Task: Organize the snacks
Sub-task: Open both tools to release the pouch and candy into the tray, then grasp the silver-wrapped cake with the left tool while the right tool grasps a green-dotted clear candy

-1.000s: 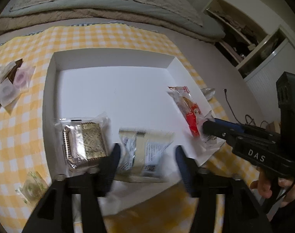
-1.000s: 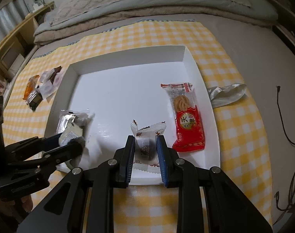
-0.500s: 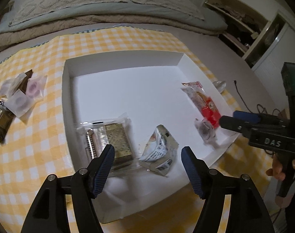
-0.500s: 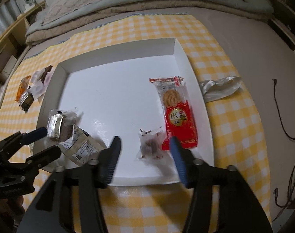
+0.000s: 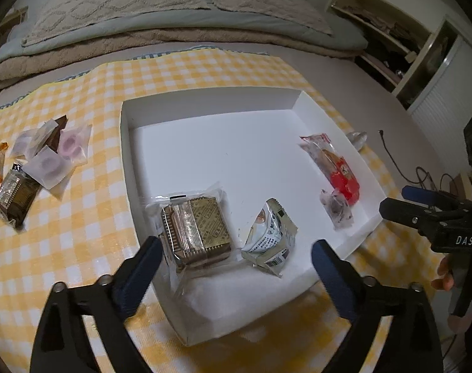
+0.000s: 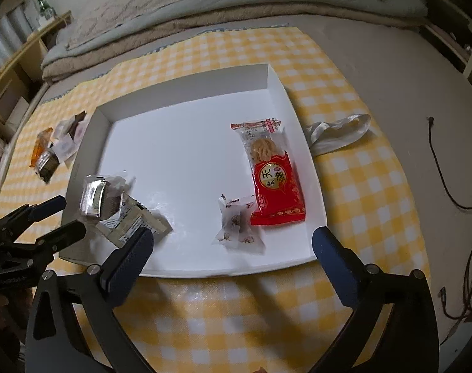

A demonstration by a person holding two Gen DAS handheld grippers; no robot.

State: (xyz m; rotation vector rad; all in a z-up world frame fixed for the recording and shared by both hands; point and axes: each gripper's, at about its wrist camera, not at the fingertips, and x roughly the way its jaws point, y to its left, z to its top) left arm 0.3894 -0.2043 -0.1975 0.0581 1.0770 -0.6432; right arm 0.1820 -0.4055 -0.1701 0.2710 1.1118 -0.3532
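A white tray [image 5: 204,149] lies on a yellow checked cloth. In it lie a gold cake packet [image 5: 193,228], a silver packet [image 5: 270,237], a small clear candy packet [image 5: 335,208] and a red cracker packet [image 5: 335,168]. The same tray [image 6: 186,143] shows in the right wrist view with the candy [image 6: 237,225], the red packet [image 6: 274,171], the silver packet [image 6: 131,220] and the gold cake [image 6: 100,195]. My left gripper [image 5: 234,273] is open and empty above the tray's near edge. My right gripper [image 6: 231,267] is open and empty just before the tray.
Several loose snacks [image 5: 33,168] lie on the cloth left of the tray, also in the right wrist view [image 6: 53,152]. A crumpled white wrapper [image 6: 338,133] lies right of the tray. Bedding [image 5: 173,15] lies behind; a black cable [image 6: 453,186] runs on the right.
My right gripper opened and let go of the candy packet, which now lies in the tray. My left gripper released the silver packet. Both grippers pulled back and up from the tray.
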